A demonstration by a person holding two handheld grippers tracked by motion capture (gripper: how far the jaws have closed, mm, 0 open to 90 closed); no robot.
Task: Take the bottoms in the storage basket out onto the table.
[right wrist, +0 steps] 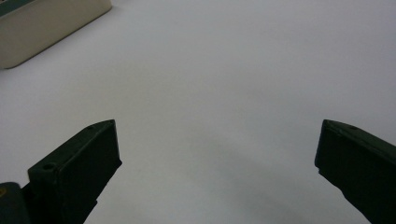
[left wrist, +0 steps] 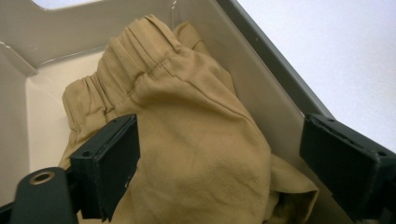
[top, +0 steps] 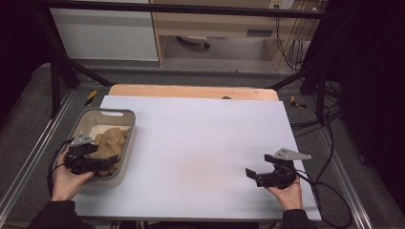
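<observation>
Tan trousers (left wrist: 187,140) between jaws, beige bin (top: 125,143)

Grey bin (top: 125,143) at counter (top: 200,143) left edge; crumpled tan garment (left wrist: 187,140) inside. Wooden cabinet (top: 215,21) behind.

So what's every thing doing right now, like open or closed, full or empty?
left gripper: open, fingers either side of the tan cloth, not squeezing it
right gripper: open, nothing between its fingers, over the bare tabletop
bin: holds the cloth, no lid
tan cloth: crumpled inside the bin
</observation>
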